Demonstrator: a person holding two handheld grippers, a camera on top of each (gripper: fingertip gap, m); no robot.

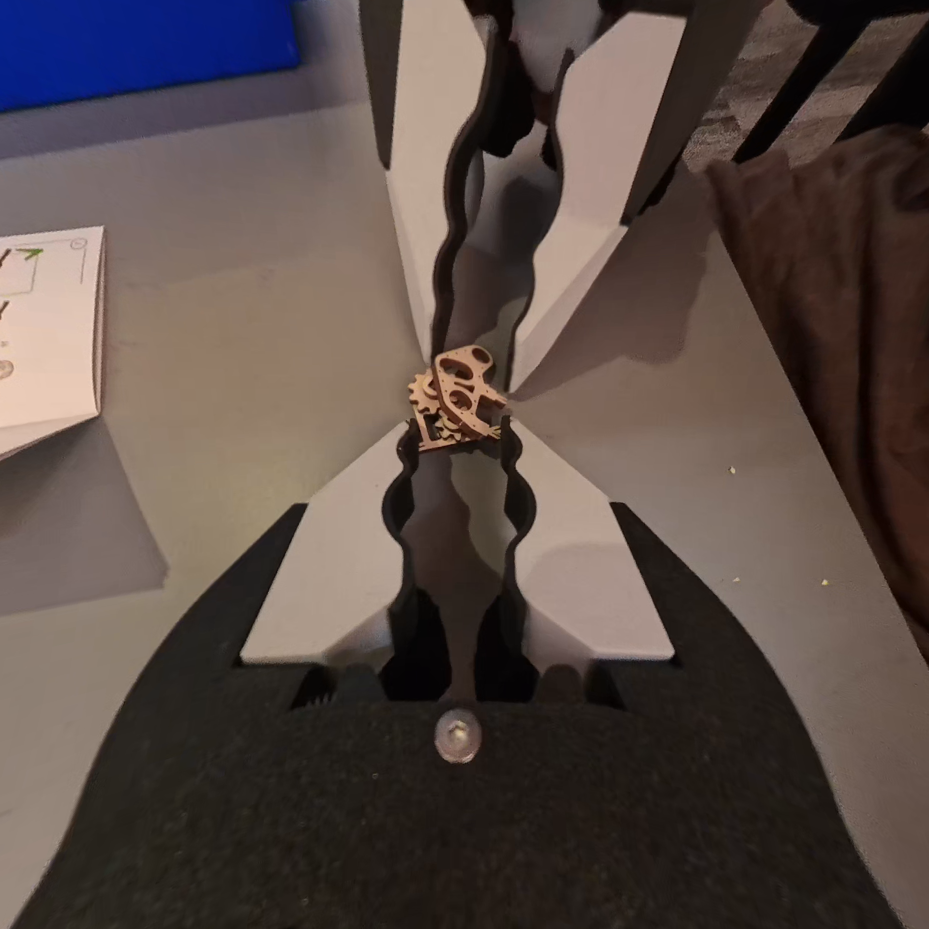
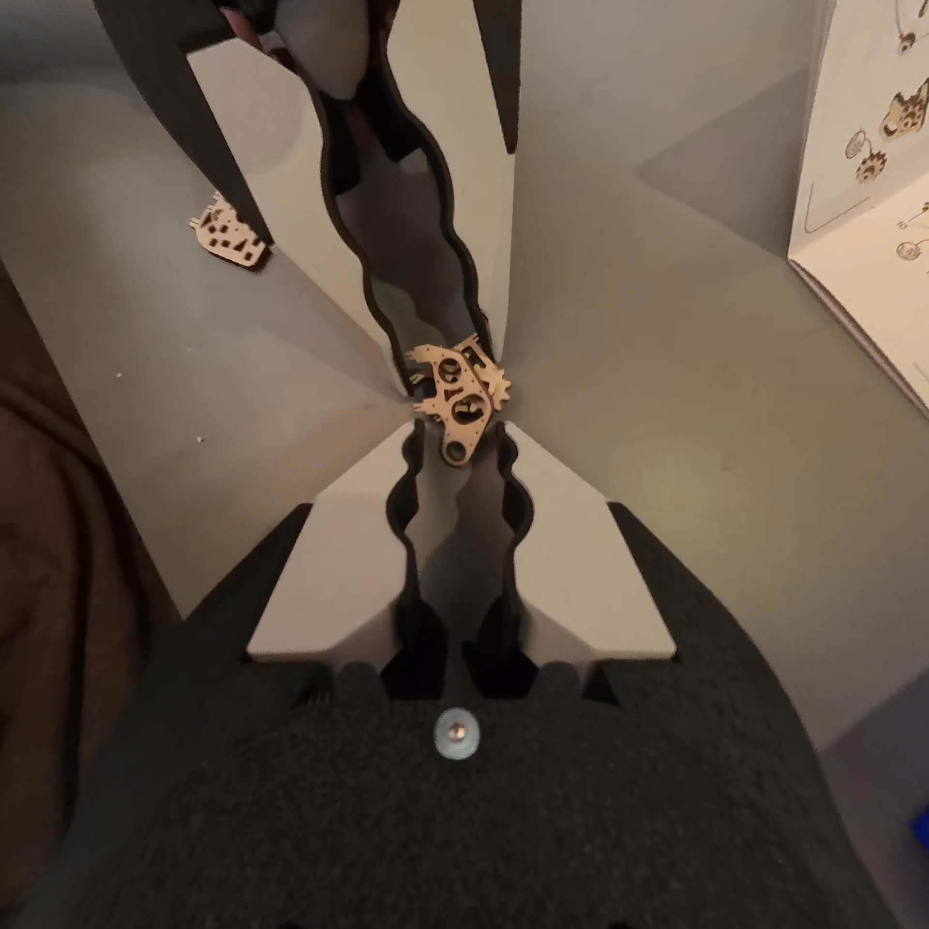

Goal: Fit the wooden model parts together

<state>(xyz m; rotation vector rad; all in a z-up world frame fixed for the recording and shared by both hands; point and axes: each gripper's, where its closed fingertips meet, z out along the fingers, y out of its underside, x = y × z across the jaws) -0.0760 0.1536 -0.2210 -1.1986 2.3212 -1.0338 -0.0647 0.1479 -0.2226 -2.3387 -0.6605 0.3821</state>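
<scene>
A small wooden gear assembly (image 1: 442, 427) with a toothed wheel is held over the grey table (image 1: 251, 452). My left gripper (image 1: 460, 427) is shut on its base. My right gripper (image 2: 458, 427) faces it tip to tip and is closed around a flat wooden plate (image 2: 462, 402) with oval holes, which lies against the assembly. The plate (image 1: 462, 387) also shows in the left wrist view, between the right gripper's fingertips (image 1: 436, 359). The gear (image 2: 500, 389) sticks out behind the plate. How the parts join is hidden.
A loose wooden piece (image 2: 226, 241) lies on the table beside the left gripper. An open instruction booklet (image 1: 45, 327) (image 2: 864, 201) lies to one side. A blue sheet (image 1: 141, 45) is at the far corner. Brown cloth (image 1: 829, 352) drapes off the table edge. The grippers are tip to tip, or close to it.
</scene>
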